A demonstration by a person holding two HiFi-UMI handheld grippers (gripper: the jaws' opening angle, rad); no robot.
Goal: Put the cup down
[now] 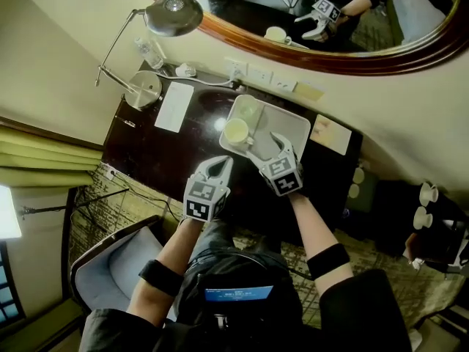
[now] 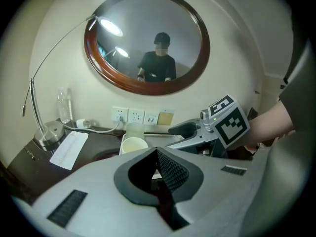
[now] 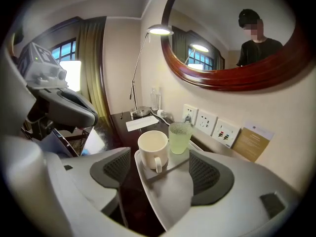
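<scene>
A white handled cup (image 1: 236, 131) (image 3: 153, 148) stands upright on the near left part of a grey tray (image 1: 292, 125) (image 3: 168, 194) on the dark desk. A pale green glass (image 1: 249, 110) (image 3: 180, 137) stands just behind it. My right gripper (image 1: 265, 149) (image 3: 160, 174) is open just short of the cup, its pads apart with only the tray's edge showing between them and clear of the cup. My left gripper (image 1: 220, 164) (image 2: 157, 156) is shut and empty, left of the tray over the desk's front. From the left gripper view the cup (image 2: 134, 145) shows beyond the jaws.
A desk lamp (image 1: 173, 15) stands at the back left, with a water bottle (image 1: 149, 52) and a paper sheet (image 1: 174, 107) near it. Wall sockets (image 1: 260, 74) and a round mirror (image 1: 315, 53) lie behind the tray. A chair (image 1: 117, 270) sits at the lower left.
</scene>
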